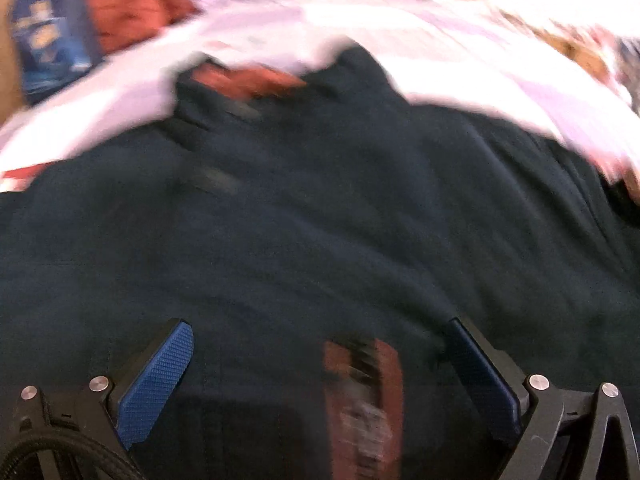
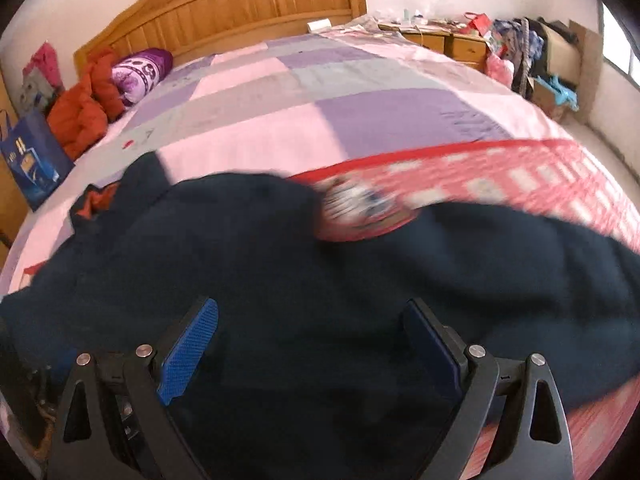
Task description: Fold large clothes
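We see the left hand-held gripper (image 1: pixel 320 334) nearest the lens, jaws spread wide, blue pads clear of any cloth, nothing gripped. Right hand-held gripper (image 2: pixel 312 314) likewise: jaws wide apart, nothing pinched between them, pads hovering over dark fabric. Under both we find the dark navy garment (image 2: pixel 300 280), large, spread rumpled across the near part of the bed (image 2: pixel 280 92), filling most of the lower half in both views. In the left wrist view, heavily blurred, a reddish-brown label or patch (image 1: pixel 364 400) sits on the garment between the fingers; we cannot tell what it is. An orange-red lining patch (image 2: pixel 96 200) shows at the garment's far left edge. Touching the garment's far right side lies a red-and-white patterned cloth (image 2: pixel 500 176), blurred, with a round printed motif near the middle. Beyond, bare bedsheet in pink, purple and grey blocks. Far left by the bed edge: a blue bag (image 2: pixel 32 160), then an orange-red jacket (image 2: pixel 88 108) in a heap, then a purple patterned pillow (image 2: pixel 140 72) against the wooden headboard (image 2: pixel 240 8). Far right, a wooden nightstand (image 2: pixel 448 42) and cluttered boxes (image 2: pixel 560 60) by the wall.
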Demonstrator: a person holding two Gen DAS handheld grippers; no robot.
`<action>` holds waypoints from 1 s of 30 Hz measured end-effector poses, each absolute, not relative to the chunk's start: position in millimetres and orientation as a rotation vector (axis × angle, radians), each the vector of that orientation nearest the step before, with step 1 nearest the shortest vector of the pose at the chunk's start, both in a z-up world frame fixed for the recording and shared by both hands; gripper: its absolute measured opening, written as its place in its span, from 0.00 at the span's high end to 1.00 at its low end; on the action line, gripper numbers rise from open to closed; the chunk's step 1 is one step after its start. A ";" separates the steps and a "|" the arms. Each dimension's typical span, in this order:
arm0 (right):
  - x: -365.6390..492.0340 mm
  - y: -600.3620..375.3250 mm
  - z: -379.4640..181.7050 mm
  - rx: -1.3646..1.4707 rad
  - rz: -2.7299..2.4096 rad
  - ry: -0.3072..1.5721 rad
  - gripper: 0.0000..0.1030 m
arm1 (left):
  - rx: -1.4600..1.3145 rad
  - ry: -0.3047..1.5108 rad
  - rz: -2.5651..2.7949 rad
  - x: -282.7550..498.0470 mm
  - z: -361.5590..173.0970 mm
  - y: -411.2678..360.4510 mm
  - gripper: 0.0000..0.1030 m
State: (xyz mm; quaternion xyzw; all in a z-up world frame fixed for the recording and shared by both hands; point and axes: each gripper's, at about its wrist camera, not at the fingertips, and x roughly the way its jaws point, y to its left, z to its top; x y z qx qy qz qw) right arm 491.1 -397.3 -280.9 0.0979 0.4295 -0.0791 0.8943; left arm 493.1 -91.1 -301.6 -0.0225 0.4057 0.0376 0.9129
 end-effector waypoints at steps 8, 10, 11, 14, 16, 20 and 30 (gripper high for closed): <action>485.0 -348.0 -334.6 0.062 -0.207 0.867 0.00 | -0.035 0.934 0.333 535.2 -307.0 80.3 0.00; 489.2 -349.9 -335.3 0.054 -0.213 0.864 0.00 | -0.058 0.975 0.417 533.1 -320.2 140.4 0.00; 491.2 -350.9 -336.5 0.046 -0.219 0.862 0.00 | -0.080 0.965 0.421 527.7 -320.6 164.3 0.00; 492.3 -350.6 -337.1 0.029 -0.233 0.861 0.00 | -0.006 0.905 0.427 507.8 -311.7 216.0 0.00; 497.9 -351.1 -337.6 0.025 -0.237 0.862 0.00 | 0.022 0.863 0.479 490.3 -307.2 244.5 0.00; 499.7 -349.4 -338.6 0.008 -0.248 0.865 0.00 | -0.132 0.826 0.602 433.5 -306.6 341.4 0.00; 502.8 -347.1 -339.2 -0.021 -0.270 0.873 0.00 | -0.291 0.825 0.950 321.9 -306.9 502.6 0.00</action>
